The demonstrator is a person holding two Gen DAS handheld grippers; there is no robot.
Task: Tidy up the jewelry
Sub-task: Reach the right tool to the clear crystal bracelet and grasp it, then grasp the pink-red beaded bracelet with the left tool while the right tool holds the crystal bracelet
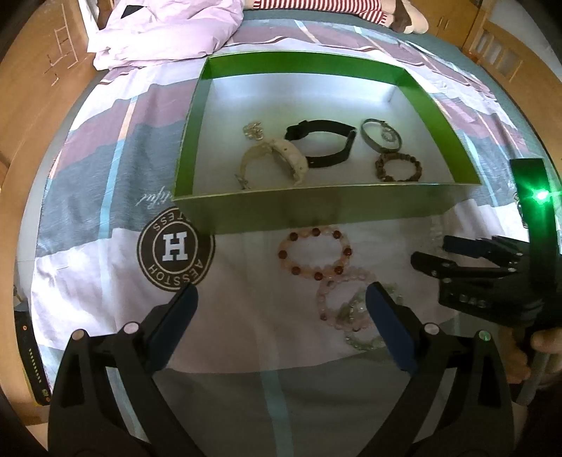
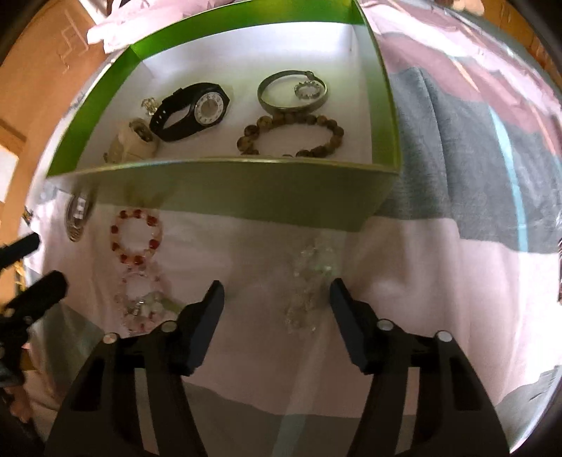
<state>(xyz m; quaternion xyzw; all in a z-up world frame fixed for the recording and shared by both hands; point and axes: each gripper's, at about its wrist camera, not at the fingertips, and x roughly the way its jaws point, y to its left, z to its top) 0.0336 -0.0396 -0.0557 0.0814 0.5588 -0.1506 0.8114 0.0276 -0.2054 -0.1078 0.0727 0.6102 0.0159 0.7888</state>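
Observation:
A green box (image 1: 316, 207) (image 2: 246, 190) on the bed holds a black watch (image 1: 323, 142) (image 2: 191, 110), a cream watch (image 1: 277, 158) (image 2: 131, 146), a metal bangle (image 1: 381, 135) (image 2: 281, 105), a brown bead bracelet (image 1: 397, 167) (image 2: 291, 135) and a small trinket (image 1: 253, 129). In front of it lie a red-and-pink bead bracelet (image 1: 314, 253) (image 2: 135, 235), a pale pink bracelet (image 1: 342, 298) (image 2: 140, 302) and a clear bead bracelet (image 2: 309, 281). My left gripper (image 1: 281, 309) is open and empty above the sheet. My right gripper (image 2: 275, 302) (image 1: 453, 258) is open, just short of the clear bracelet.
A patterned bedsheet (image 1: 105, 182) with a round "H" logo (image 1: 175, 251) covers the bed. A lilac quilt (image 1: 165, 31) lies at the far left. Wooden bed frame (image 1: 38, 88) runs along the left. A striped soft toy (image 1: 316, 7) lies beyond the box.

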